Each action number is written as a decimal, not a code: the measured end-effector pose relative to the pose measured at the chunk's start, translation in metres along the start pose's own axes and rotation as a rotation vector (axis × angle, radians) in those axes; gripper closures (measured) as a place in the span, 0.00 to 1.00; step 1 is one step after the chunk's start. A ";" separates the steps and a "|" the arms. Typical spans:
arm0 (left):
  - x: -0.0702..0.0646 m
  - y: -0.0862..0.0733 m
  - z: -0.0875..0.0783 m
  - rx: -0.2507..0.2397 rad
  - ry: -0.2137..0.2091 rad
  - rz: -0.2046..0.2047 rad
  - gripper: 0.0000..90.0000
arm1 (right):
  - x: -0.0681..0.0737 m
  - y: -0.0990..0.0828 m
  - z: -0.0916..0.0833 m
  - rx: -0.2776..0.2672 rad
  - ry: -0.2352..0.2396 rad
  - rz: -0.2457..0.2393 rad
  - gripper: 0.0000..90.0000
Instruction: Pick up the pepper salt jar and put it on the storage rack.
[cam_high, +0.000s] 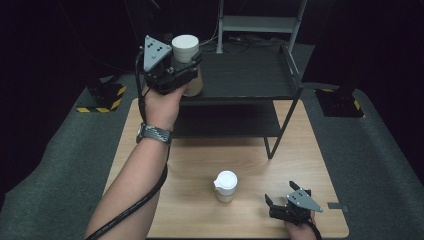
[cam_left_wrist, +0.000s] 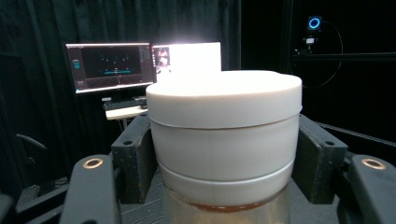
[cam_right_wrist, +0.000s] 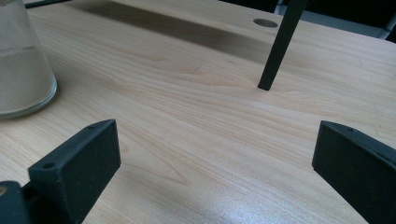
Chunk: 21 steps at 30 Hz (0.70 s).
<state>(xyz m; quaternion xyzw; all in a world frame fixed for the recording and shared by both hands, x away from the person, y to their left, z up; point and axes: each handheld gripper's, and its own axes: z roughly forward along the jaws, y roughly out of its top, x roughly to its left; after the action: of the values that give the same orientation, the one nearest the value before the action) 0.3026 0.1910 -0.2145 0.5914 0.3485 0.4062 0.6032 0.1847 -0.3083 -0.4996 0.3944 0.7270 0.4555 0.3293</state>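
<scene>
Jar in hand: the left gripper (cam_high: 186, 64) held a white-lidded jar (cam_high: 187, 60) aloft at the front left corner of a black two-tier shelf (cam_high: 250, 75), above the far end of a light wooden table (cam_high: 300, 150). Its jaws were closed on the jar just beneath the lid, one black pad (cam_left_wrist: 134, 163) pressed to each side, as the left gripper view showed at close range. That view also showed the wide white lid (cam_left_wrist: 224, 95), a band of clear glass below it, and pale contents at the bottom edge of the frame. Behind the jar stood two lit monitors (cam_left_wrist: 140, 65) and a keyboard (cam_left_wrist: 123, 103) on a small desk against dark curtains.

A person's left hand (cam_high: 160, 107), a watch (cam_high: 154, 133) on the wrist, gripped the tool from below, with its black cable (cam_high: 135, 205) trailing down along the forearm.

The right gripper (cam_high: 286, 199) rested low at the near right corner of the table, jaws spread wide with nothing between them and bare wood beneath, as the right gripper view confirmed. A second jar (cam_high: 226, 186), also white-lidded and part filled with a pale powder, stood upright on the table to the left of that gripper and apart from it. One slanted black leg (cam_right_wrist: 280, 46) of the shelf met the tabletop beyond the open jaws.
</scene>
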 end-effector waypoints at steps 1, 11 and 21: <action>0.000 0.000 0.001 0.002 0.001 0.003 0.37 | 0.000 0.000 0.000 0.000 0.000 0.001 0.00; 0.000 -0.003 0.005 0.003 0.008 0.003 0.37 | 0.000 0.000 0.000 -0.001 0.000 0.000 0.00; -0.004 -0.006 0.003 -0.006 0.010 0.029 0.37 | 0.000 0.000 0.000 -0.003 0.000 -0.002 0.00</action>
<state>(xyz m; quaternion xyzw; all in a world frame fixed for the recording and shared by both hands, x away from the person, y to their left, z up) 0.3044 0.1858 -0.2210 0.5924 0.3416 0.4192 0.5972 0.1843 -0.3082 -0.5000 0.3931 0.7269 0.4560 0.3305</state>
